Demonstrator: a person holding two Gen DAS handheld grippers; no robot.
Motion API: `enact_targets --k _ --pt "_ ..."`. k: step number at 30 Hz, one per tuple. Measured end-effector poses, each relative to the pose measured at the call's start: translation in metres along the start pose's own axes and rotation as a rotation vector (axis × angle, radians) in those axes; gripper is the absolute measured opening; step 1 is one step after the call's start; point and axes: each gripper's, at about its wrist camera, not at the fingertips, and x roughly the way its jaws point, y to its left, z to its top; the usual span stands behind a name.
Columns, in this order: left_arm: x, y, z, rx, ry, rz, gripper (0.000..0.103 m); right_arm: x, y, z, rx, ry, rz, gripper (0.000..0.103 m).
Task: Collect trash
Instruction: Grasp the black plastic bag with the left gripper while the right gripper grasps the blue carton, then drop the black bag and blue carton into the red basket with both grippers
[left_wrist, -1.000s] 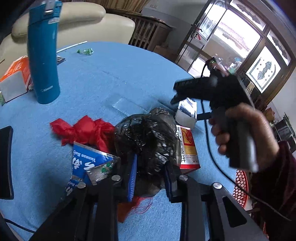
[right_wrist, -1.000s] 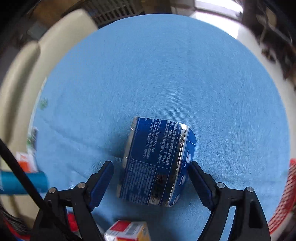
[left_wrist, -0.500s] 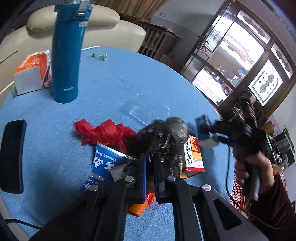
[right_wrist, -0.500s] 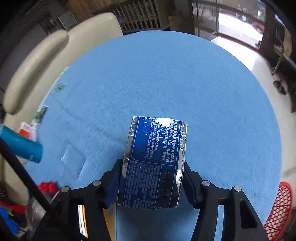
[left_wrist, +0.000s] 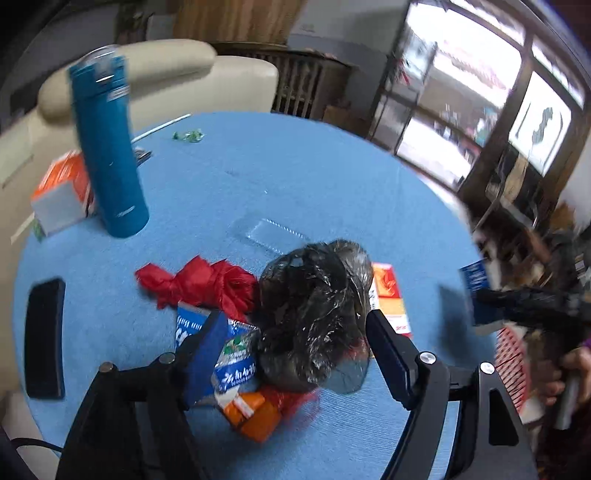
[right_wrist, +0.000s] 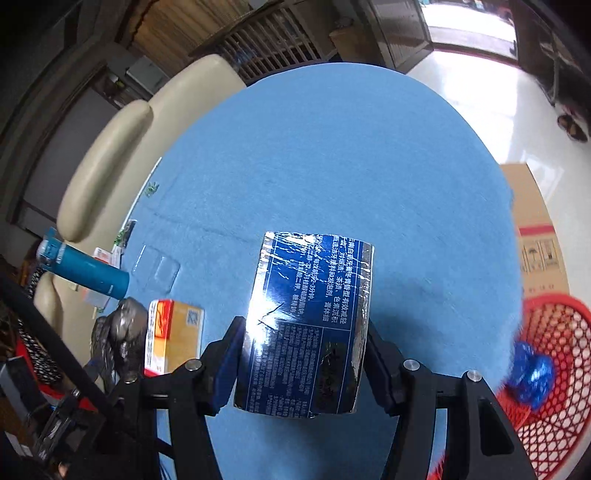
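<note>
The right hand-held gripper (right_wrist: 301, 363) clamps the blue foil box (right_wrist: 308, 325) clear of the surface (right_wrist: 332, 166), near the red basket (right_wrist: 554, 369) off its right edge, presumably for dropping. The left hand-held gripper (left_wrist: 295, 350), jaws just opened, straddles the black bag (left_wrist: 314, 314) amid the gathered trash pile.

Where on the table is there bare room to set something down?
The far half of the blue table, between the sofa and the window side, is bare. It is crowded near the left gripper: black bag, red cloth, cartons, blue bottle.
</note>
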Motion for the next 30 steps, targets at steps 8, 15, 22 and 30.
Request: enact_targets --k 8,15,22,30 --pt "0.027 -0.011 0.0 0.084 0.028 0.061 0.042 -0.022 -0.039 -0.025 0.017 -0.038 0.001 0.063" --pt "-0.005 -0.022 -0.005 0.117 -0.048 0.101 0.038 -0.051 -0.065 -0.041 0.012 -0.112 0.024 0.063" --pt "-0.063 -0.066 0.002 0.207 -0.182 0.007 0.038 -0.095 -0.08 -0.056 -0.026 -0.213 0.042 0.063" --pt "-0.086 -0.108 0.006 0.224 -0.153 -0.245 0.038 -0.143 -0.095 -0.07 -0.043 -0.309 0.079 0.063"
